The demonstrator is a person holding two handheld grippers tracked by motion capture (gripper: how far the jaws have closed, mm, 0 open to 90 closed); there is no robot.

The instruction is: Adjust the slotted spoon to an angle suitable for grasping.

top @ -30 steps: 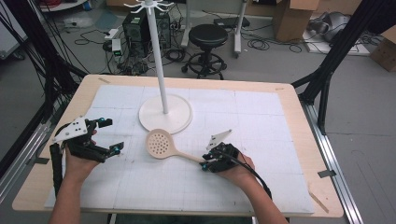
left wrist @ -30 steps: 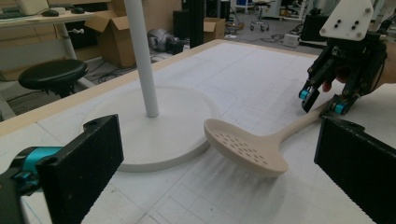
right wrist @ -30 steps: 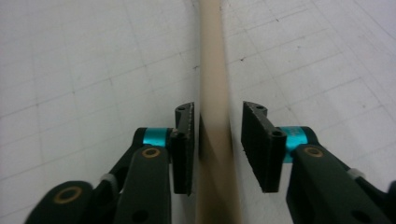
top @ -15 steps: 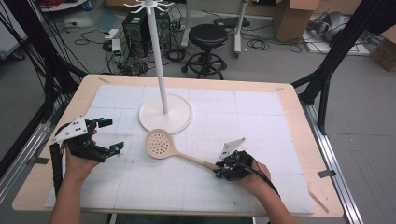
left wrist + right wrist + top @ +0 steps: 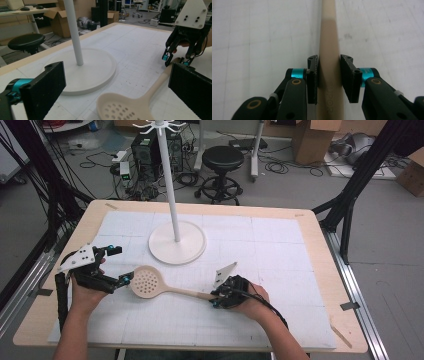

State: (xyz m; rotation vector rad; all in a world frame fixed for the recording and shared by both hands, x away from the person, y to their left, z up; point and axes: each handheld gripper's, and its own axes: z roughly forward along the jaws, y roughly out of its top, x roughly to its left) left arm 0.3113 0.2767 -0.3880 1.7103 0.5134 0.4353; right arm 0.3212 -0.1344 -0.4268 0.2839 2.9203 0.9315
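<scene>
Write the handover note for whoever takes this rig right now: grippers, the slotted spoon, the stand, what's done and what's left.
Right gripper: shut on the slotted spoon's handle end; its jaws have just been closing.
Left gripper: open, jaws either side of the spoon's bowl, not touching it.
Slotted spoon: flat on the white mat, in front of the hook stand.
Done: handle gripped.
Left: lift the spoon; probably hang it on the stand's top hooks.

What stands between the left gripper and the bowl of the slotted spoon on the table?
Nothing visible. The left gripper is open beside the slotted spoon, with bare mat between its jaws and the bowl. The right gripper is shut on the spoon's handle.
</scene>
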